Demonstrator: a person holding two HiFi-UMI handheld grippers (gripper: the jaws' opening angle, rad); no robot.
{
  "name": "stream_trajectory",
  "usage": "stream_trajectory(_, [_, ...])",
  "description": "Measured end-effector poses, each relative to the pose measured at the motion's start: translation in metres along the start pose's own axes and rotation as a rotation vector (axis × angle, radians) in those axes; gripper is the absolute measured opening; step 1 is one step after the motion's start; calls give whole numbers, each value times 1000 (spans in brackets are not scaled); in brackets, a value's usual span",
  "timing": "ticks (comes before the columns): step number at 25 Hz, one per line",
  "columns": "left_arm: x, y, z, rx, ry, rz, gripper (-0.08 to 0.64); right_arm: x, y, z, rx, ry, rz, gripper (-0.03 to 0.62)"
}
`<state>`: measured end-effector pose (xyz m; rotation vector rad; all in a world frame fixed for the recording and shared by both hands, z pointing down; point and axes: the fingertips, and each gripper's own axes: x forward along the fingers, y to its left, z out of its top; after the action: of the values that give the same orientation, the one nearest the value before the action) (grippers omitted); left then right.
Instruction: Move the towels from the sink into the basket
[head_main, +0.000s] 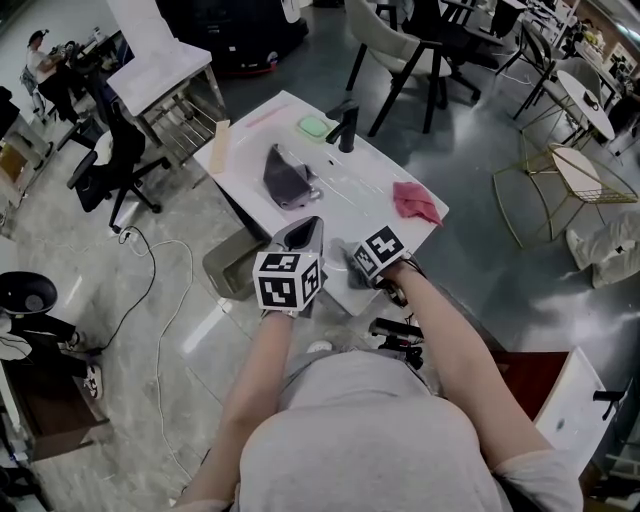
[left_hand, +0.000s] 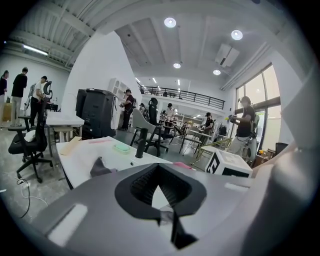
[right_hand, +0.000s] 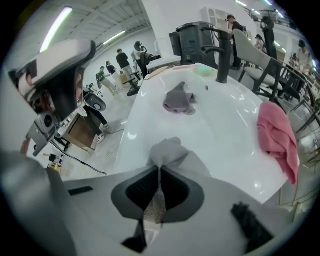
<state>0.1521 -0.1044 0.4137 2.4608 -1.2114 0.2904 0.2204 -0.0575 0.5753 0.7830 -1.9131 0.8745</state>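
Observation:
The white sink top (head_main: 345, 190) carries a dark grey towel (head_main: 285, 178) near its far left and a pink towel (head_main: 415, 202) at its right edge. My right gripper (right_hand: 159, 169) points steeply down at the near edge and is shut on a light grey towel (right_hand: 170, 149), whose fabric bunches up just past the tips. The dark grey towel (right_hand: 178, 101) and pink towel (right_hand: 276, 135) lie beyond it. My left gripper (head_main: 303, 232) hovers beside the right one, jaws together and holding nothing. A grey basket (head_main: 232, 265) sits on the floor left of the sink.
A black faucet (head_main: 347, 128) and a green soap dish (head_main: 316, 127) stand at the sink's far edge. A black office chair (head_main: 110, 160) and a white cable (head_main: 160, 290) are on the floor to the left. Chairs and tables fill the back.

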Motion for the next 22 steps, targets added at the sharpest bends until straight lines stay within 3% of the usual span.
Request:
stream_trajectory(4, [0, -3, 1, 10, -6, -6, 2, -9, -1, 1, 67, -41, 50, 29])
stream_trajectory(10, [0, -6, 2, 9, -9, -13, 2, -28, -2, 12, 44, -89, 12, 29])
stream_trajectory(22, [-6, -7, 5, 20, -16, -17, 2, -80, 11, 50, 56, -313, -66, 29])
